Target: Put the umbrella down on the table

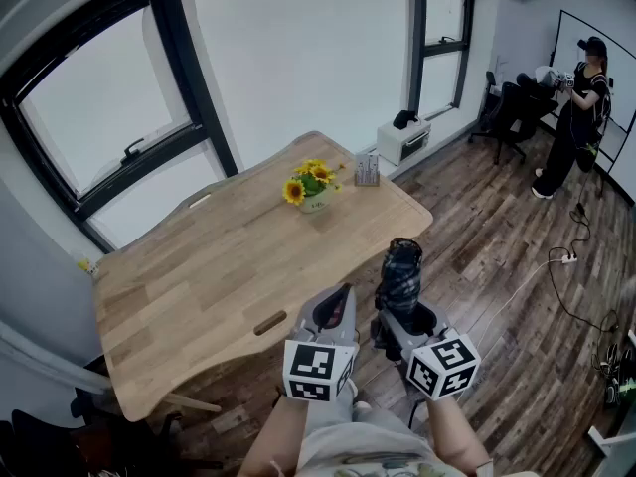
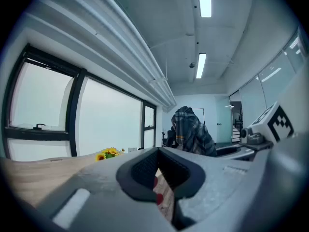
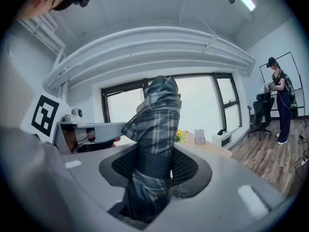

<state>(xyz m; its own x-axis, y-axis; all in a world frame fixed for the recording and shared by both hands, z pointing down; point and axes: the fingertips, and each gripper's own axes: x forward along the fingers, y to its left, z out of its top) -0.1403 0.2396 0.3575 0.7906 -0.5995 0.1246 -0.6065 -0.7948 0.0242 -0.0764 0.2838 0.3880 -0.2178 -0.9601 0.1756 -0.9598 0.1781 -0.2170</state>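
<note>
A folded dark plaid umbrella (image 1: 401,266) stands upright in my right gripper (image 1: 399,311), whose jaws are shut on its lower part. In the right gripper view the umbrella (image 3: 157,115) rises out of the right gripper (image 3: 154,164) with the dark pads pressing on both sides. The umbrella is held over the floor, just off the near right edge of the wooden table (image 1: 199,276). My left gripper (image 1: 336,308) hangs beside it on the left, shut with nothing between its jaws. The left gripper view shows the left gripper (image 2: 157,153) and the umbrella (image 2: 190,129) to its right.
A pot of sunflowers (image 1: 311,184) and a small holder (image 1: 367,170) stand at the table's far end. A white box (image 1: 402,139) sits on the floor by the window. A person (image 1: 581,117) stands far right near an office chair (image 1: 507,112). A cable (image 1: 571,258) lies on the floor.
</note>
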